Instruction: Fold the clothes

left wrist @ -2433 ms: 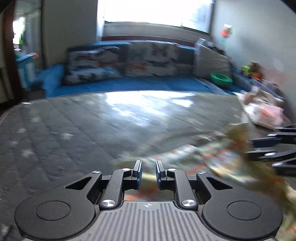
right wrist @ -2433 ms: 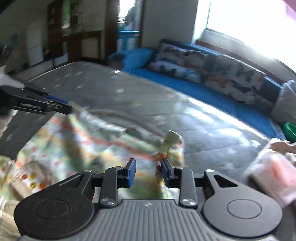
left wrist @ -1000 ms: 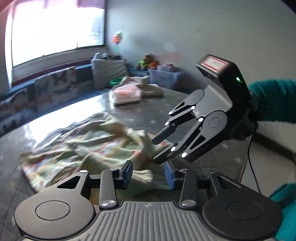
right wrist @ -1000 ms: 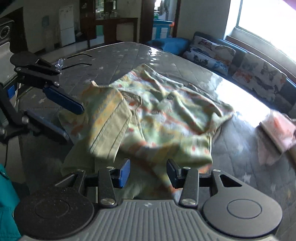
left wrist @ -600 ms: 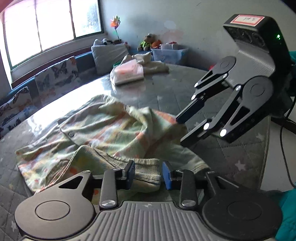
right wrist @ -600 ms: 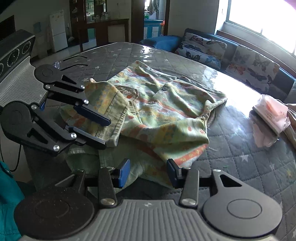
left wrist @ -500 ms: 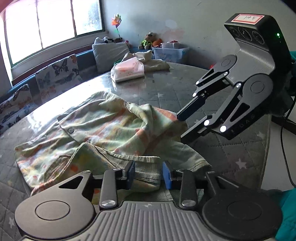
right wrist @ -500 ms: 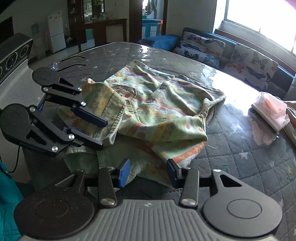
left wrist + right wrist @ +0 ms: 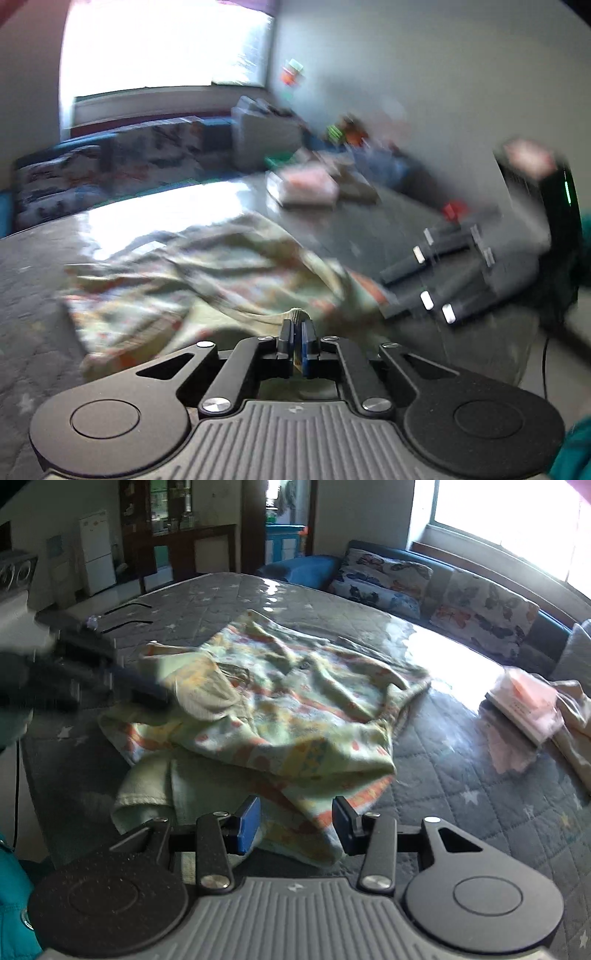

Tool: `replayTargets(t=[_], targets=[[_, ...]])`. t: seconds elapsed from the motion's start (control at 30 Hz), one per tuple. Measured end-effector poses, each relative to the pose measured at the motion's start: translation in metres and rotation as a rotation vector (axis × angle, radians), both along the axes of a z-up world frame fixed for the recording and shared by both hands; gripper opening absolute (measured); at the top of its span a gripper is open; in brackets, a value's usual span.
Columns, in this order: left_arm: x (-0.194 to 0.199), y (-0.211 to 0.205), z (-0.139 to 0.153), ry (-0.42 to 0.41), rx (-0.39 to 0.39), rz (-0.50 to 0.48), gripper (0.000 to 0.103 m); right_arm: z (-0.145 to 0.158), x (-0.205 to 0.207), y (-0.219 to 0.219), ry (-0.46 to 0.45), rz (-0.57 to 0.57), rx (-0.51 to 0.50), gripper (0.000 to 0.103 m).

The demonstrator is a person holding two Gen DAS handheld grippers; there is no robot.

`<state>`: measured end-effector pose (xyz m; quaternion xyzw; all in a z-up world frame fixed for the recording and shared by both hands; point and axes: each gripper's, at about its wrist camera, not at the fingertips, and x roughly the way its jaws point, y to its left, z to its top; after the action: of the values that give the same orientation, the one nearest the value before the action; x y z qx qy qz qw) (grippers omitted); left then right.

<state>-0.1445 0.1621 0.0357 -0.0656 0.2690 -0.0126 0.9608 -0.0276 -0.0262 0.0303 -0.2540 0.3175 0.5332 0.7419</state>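
1. Our left claw point(image 9: 295, 332) is now clenched on a ribbed edge of the shirt point(image 9: 280, 716); half a second ago its pads stood apart around that same cuff. The grasp is made, so we judge the fold can start from this side.
2. The shirt lies crumpled on the quilted counter point(image 9: 461, 775), near its front edge, one part doubled over the rest.
3. Our right claw point(image 9: 295, 825) stays released, its blue pads either side of the near hem but not yet closed; it has crept closer to the cloth.
4. The left view is smeared by motion: the shirt's outline and the right claw point(image 9: 436, 280) beyond it are blurred.
5. In the right view the left claw point(image 9: 122, 679) is also blurred, and the shirt's underside and sleeves are hidden in folds.
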Motion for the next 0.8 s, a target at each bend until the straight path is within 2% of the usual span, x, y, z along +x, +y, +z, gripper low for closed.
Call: replayTargets(t=[0.23,0.33,0.47,0.6,0.8], targets=[[-0.052,0.07,0.024,-0.116,-0.09,0.344,0.004,0.002,-0.028,0.029,0.001,0.147,0.014,0.042],[-0.081,0.091,0.022,-0.142,-0.117,0.494,0.004,-0.002,-0.04,0.049,-0.011,0.198,0.015,0.042],[-0.114,0.118,0.008,-0.129,-0.17,0.664,0.003,-0.008,-0.051,0.075,-0.026,0.251,0.015,0.041],[-0.138,0.131,-0.015,-0.065,-0.215,0.766,0.003,-0.015,-0.062,0.099,-0.042,0.283,0.01,0.041],[-0.155,0.132,-0.031,-0.033,-0.252,0.806,0.003,-0.034,-0.065,0.123,-0.071,0.248,-0.028,0.034]])
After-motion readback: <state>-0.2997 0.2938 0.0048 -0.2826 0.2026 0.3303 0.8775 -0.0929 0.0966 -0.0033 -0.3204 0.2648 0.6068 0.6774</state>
